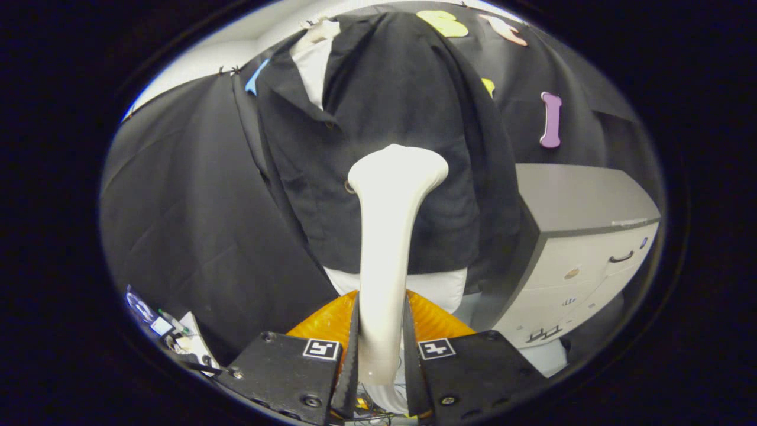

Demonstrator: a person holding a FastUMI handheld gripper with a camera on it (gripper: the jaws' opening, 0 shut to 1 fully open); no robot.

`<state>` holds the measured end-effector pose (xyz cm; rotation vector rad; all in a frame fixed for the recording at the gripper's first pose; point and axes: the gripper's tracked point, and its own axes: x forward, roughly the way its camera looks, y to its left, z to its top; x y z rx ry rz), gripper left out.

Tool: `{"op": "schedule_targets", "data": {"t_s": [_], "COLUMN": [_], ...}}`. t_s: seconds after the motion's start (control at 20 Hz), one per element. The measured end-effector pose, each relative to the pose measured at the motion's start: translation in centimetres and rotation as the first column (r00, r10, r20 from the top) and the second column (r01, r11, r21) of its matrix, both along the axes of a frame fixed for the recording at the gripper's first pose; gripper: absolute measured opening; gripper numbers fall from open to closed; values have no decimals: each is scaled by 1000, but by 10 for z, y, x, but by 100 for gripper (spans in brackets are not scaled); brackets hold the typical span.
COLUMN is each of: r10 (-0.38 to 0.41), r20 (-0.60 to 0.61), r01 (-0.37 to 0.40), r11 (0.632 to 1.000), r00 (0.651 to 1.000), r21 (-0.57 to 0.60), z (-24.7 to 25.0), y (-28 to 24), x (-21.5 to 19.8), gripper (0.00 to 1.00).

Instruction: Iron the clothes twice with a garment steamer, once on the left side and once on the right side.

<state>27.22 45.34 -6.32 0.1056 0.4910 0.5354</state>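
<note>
Fingers tight on smooth steamer handle, by matte shirt

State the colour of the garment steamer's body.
White, seen in the gripper view: the garment steamer is clamped between the gripper's fingers.

The gripper fingers clamp the garment steamer handle between them. Its head lies ahead, apparently touching the shirt front on the mannequin. A drawer cabinet stands right of the shirt.
</note>
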Motion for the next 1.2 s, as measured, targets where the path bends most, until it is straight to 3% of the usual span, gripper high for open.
{"op": "schedule_targets", "data": {"t_s": [0.35,0.6,0.9,1.2], "r10": [-3,4,38,102], "r20": [224,349,409,408], "r01": [-18,-50,-107,-164], "r11": [996,991,983,979], "r00": [975,937,912,907], "r21": [92,123,147,120], "z": [139,214,254,258], "y": [12,48,121,193], "x": [-50,-57,-42,-12], "gripper": [35,35,35,35]}}
